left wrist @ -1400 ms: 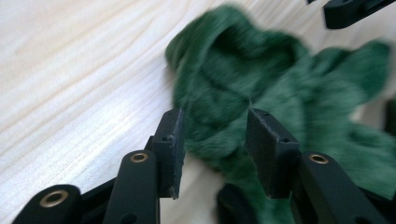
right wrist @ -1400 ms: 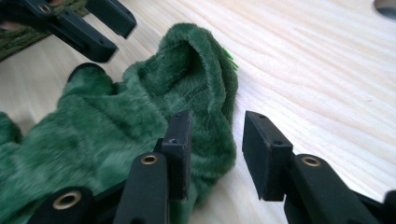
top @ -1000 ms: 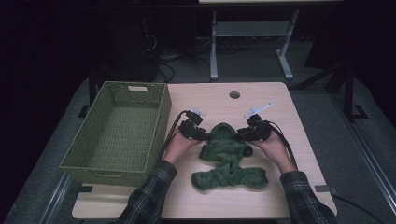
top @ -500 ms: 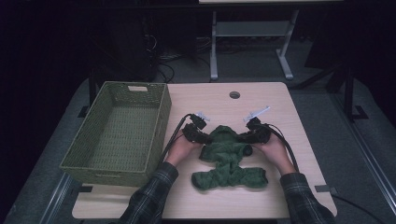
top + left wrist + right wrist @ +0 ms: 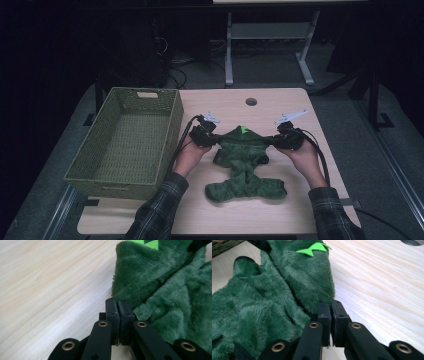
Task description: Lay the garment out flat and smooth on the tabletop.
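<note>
Pinching the green fleece garment (image 5: pixel 242 155) at both upper edges: left gripper (image 5: pixel 206 136) at nine o'clock, right gripper (image 5: pixel 286 139) at three. Jaws pressing together on fabric, garment stretching between them.

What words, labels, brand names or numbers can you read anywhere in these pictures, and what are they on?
None: no readable text in any view.
The green fleece garment carries only a plain bright green zigzag patch, no lettering.
The woven basket, the wooden table and the left gripper and right gripper bear no visible print.
</note>
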### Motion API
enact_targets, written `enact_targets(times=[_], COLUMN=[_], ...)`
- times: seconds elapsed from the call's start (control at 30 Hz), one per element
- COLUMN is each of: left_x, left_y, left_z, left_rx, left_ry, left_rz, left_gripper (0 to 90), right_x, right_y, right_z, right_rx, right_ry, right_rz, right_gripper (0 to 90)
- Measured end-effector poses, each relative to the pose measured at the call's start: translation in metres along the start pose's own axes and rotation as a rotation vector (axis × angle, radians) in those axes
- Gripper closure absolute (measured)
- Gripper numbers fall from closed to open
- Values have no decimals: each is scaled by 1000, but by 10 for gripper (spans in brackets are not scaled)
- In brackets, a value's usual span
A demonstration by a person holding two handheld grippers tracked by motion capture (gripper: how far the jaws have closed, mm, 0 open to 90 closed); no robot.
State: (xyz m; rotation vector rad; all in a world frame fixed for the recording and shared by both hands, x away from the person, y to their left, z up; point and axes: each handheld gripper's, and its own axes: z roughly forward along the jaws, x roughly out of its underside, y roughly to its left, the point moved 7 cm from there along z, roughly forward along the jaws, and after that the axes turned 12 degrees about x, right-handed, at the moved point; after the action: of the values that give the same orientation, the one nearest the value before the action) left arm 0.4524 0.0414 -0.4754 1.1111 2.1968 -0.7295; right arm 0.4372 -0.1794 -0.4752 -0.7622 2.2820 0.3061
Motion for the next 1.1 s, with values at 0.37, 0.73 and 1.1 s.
enact_targets(times=[0.37,0.73,1.1], left_x=[-1,1,-16], left_y=[15,21,5], left_z=[36,51,19], left_rx=[-57,-65,7], left_ry=[26,72,33], left_rz=[21,29,2], left_gripper=[887,872,555], right_x=[13,18,-1], right_y=[-28,-35,-35], right_z=[32,44,8], right_rx=[77,87,74], right_ry=[55,66,-45], right_rz=[32,64,101], right_gripper=[878,863,673])
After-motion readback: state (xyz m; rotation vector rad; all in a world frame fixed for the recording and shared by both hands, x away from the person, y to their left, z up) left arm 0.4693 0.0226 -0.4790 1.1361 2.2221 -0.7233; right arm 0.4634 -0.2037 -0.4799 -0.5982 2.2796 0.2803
